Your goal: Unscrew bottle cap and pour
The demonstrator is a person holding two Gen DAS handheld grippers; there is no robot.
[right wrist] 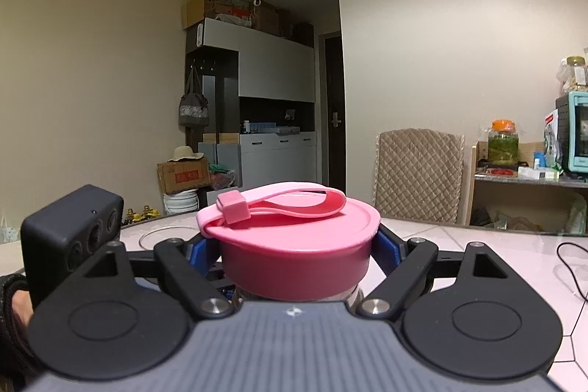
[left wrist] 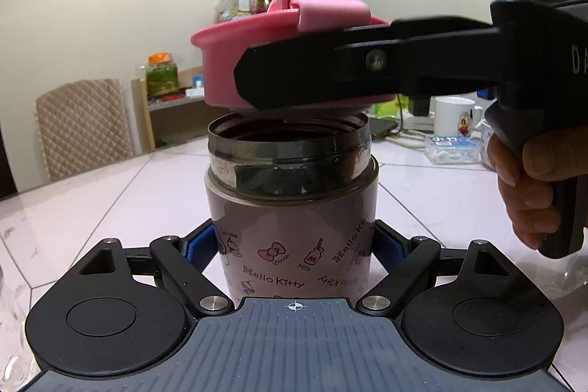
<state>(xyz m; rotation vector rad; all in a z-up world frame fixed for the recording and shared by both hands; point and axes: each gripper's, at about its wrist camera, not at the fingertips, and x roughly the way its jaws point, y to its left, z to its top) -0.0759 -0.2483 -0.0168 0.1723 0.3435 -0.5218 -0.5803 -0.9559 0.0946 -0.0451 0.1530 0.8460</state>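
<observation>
A pale Hello Kitty bottle [left wrist: 294, 208] stands upright on the white tiled table [left wrist: 92, 201], its steel mouth open. My left gripper [left wrist: 294, 247] is shut on the bottle's body, a blue pad on either side. The pink cap [left wrist: 220, 68] with its strap hangs just above the mouth, slightly tilted and clear of the threads. My right gripper [left wrist: 257, 76] comes in from the right and is shut on the cap. In the right wrist view the cap [right wrist: 294, 256] fills the space between the blue pads of the right gripper [right wrist: 296, 250].
A person's hand [left wrist: 522, 186] holds the right grip. A white mug [left wrist: 454, 116] and a clear plastic box [left wrist: 452, 149] sit at the table's far right. A quilted chair [left wrist: 82, 127] stands behind the table. A black cable [right wrist: 569, 267] lies on the tiles.
</observation>
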